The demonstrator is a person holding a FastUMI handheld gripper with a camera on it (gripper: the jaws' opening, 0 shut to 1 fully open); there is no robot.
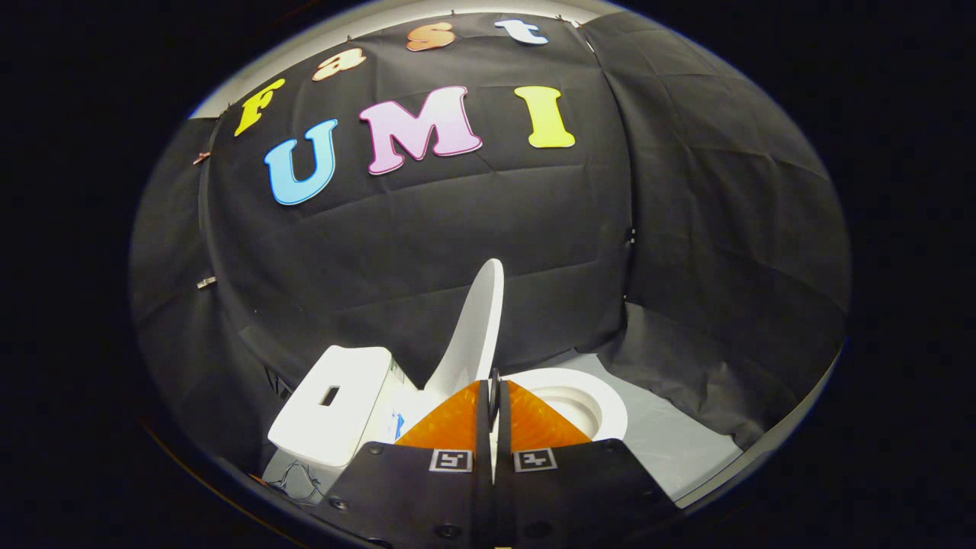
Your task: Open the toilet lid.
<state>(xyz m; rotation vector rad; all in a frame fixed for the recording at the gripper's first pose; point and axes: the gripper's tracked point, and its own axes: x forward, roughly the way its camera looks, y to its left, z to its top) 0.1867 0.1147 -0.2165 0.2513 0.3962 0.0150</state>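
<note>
the toilet lid stands raised, seen nearly edge-on as a thin white blade. its long axis runs from the hinge end low down, just ahead of the fingertips, up and slightly to the right, ending in a rounded tip against the black cloth wall. its broad faces turn to the sides, one toward the tank and one toward the bowl.

the gripper sits right at the lid's lower edge. its two fingers are drawn close together with only a thin slit between them, and the lid's bottom edge runs down into that slit, so the fingers look clamped on the lid, one on each face.

the toilet bowl lies just beyond the fingers on the right side, its round white rim uncovered and the hollow showing. the tank is on the left of the lid, a white block with a small dark rectangular slot in its top. the toilet stands on a pale floor sheet that meets the cloth wall behind.

counted: one lid, one bowl, one tank, one gripper with two fingers, each bearing one square marker.
</note>
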